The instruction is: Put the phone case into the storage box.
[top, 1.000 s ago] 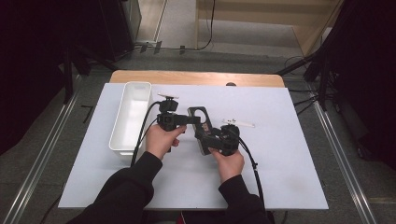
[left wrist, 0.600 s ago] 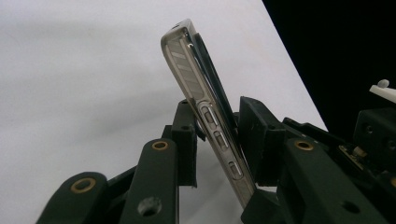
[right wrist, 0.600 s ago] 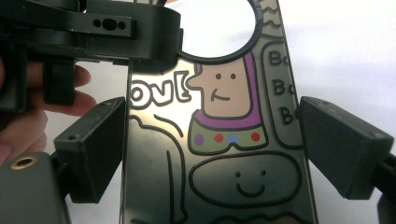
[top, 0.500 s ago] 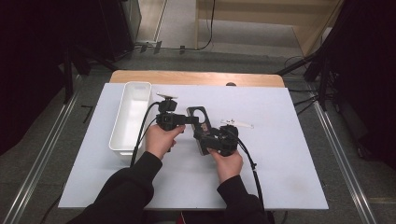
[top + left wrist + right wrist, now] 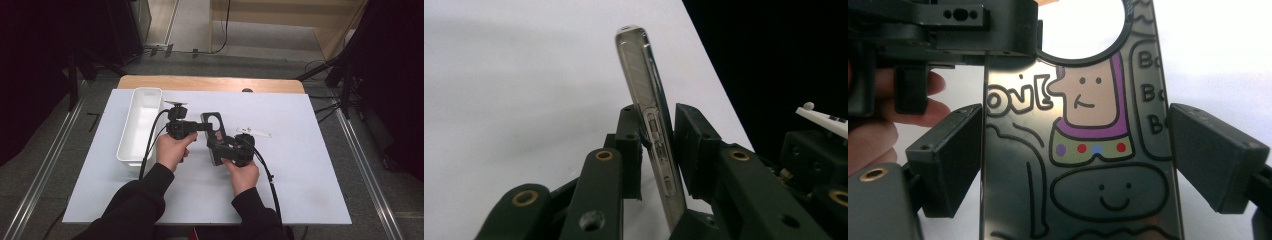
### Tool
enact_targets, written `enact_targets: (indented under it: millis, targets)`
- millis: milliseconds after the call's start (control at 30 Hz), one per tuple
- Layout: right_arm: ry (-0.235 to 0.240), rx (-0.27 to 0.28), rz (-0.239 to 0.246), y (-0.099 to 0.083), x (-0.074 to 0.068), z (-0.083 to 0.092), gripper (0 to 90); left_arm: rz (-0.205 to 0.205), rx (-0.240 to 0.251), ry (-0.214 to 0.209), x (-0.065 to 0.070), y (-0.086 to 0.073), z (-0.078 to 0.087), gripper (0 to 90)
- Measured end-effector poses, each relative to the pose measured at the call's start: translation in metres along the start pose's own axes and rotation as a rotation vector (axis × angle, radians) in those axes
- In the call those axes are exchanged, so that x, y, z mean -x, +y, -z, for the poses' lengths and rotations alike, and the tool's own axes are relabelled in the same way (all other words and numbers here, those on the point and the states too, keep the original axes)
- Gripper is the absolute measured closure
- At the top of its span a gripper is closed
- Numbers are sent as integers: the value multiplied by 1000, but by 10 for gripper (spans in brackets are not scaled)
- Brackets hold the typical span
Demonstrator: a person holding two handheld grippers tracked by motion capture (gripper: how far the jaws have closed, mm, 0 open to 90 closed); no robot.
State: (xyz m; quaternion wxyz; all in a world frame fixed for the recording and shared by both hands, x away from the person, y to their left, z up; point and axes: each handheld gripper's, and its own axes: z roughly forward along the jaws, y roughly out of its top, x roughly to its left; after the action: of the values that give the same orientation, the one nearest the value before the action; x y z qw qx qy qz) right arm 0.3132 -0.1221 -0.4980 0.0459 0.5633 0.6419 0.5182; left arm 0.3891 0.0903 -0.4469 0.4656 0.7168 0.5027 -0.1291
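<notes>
- The phone case sits mid-table, right of the white bin, held across its width by the right gripper.
- The left gripper has just been closing and now pinches the case's thin edge.
- Keep both hands steady, squeeze gently.

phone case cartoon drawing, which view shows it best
The right gripper view: the phone case faces the camera, so its cartoon figures and lettering read clearly. The left gripper view shows the case edge-on, with its side buttons. The high view shows it small and dark between the grippers.
</notes>
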Motion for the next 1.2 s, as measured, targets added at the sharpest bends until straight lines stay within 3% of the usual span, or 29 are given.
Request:
enact_targets:
  millis: [200,333,733,1200]
  targets:
    - [-2,-7,5,-1,0,-2,106,12,4,-14,-1,0,0,753]
    - [1,-4,5,0,-1,-2,106,29,23,-47,-4,-1,1,771]
    - [12,-6,2,0,-1,-4,106,35,32,-67,-4,-1,2,787]
    - [36,-13,-9,2,-1,0,105,-9,28,-90,0,-1,4,797]
